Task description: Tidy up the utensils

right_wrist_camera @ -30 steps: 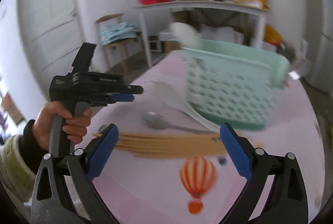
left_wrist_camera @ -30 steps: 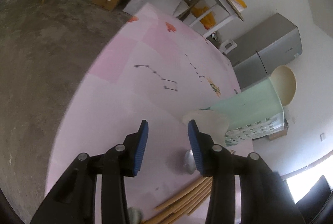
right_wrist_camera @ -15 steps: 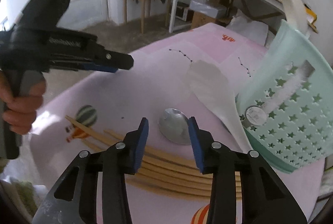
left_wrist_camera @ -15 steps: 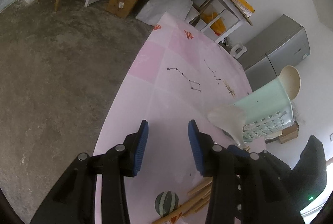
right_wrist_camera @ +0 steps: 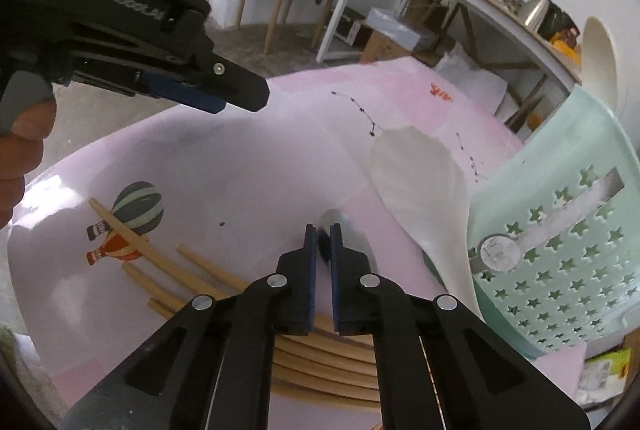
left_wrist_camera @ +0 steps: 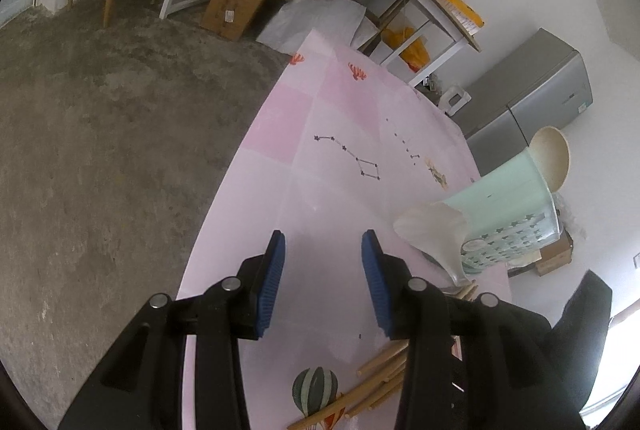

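Right wrist view: our right claw (right_wrist_camera: 324, 230) has just been closing and now stands pinched on the rim of the metal spoon (right_wrist_camera: 340, 226), whose bowl lies on the pink surface (right_wrist_camera: 240, 170) right at the claw tips. Most of the spoon is hidden behind the pads, so we cannot tell how much metal sits between them, nor which way its handle runs. Under the claw lie the chopsticks (right_wrist_camera: 192, 270), their long axes running crosswise to it, ends fanned toward its left. Just right of the tips, the white rice paddle (right_wrist_camera: 420, 186) leans against the mint basket (right_wrist_camera: 560, 230), blade pointing away from us.

Our left claw (left_wrist_camera: 323, 270) hangs spread over bare surface, holding nothing.

We judge the risk to be a thin edge grip: a smooth curved bowl caught by its rim may pivot or slip out on lifting. Its hidden handle might also snag the chopsticks or nudge the paddle, shifting them from their places.
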A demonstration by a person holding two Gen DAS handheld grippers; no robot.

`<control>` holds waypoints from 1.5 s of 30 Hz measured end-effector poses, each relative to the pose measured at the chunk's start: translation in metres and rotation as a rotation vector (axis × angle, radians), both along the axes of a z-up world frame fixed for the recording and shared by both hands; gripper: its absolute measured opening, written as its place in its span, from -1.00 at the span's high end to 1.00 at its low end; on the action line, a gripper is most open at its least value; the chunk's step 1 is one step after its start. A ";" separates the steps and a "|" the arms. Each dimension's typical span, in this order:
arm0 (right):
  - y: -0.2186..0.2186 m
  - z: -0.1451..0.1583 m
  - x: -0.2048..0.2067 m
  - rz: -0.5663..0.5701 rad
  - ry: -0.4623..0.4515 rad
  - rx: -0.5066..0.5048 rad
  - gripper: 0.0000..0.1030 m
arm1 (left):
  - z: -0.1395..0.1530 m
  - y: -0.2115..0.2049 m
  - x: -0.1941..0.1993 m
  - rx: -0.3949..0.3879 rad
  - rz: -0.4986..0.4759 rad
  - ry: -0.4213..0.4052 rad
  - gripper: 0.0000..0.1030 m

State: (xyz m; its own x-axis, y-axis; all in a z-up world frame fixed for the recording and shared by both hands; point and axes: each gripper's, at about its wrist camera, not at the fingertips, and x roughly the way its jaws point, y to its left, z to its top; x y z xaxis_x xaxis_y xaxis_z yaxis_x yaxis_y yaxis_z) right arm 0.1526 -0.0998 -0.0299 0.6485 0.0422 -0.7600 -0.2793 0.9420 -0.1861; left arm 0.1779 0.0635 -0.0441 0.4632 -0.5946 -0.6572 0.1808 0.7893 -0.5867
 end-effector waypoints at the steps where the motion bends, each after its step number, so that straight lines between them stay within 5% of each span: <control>1: -0.001 0.003 -0.003 0.003 -0.014 -0.004 0.95 | 0.001 0.000 -0.001 -0.001 0.002 -0.005 0.26; 9: -0.025 0.049 -0.017 -0.023 -0.147 0.148 1.00 | 0.013 -0.005 -0.002 0.004 -0.009 -0.056 0.26; 15: -0.067 0.089 -0.034 -0.085 -0.221 0.364 1.00 | 0.024 -0.018 -0.004 0.013 -0.041 -0.101 0.26; 32: -0.174 0.129 -0.104 -0.345 -0.404 0.733 1.00 | 0.035 -0.050 -0.003 0.078 -0.136 -0.180 0.26; 41: -0.197 0.134 -0.130 -0.401 -0.451 0.782 1.00 | 0.030 -0.088 0.023 0.299 -0.417 -0.297 0.13; 45: -0.211 0.133 -0.135 -0.423 -0.452 0.818 1.00 | 0.017 -0.097 0.040 0.316 -0.517 -0.288 0.13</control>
State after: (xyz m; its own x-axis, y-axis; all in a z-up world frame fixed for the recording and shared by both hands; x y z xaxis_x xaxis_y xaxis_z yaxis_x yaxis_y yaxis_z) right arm 0.0172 -0.3108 0.1032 0.9492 0.1392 -0.2822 0.0420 0.8326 0.5522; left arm 0.2181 -0.0335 -0.0267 0.3536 -0.5863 -0.7288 0.6966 0.6850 -0.2132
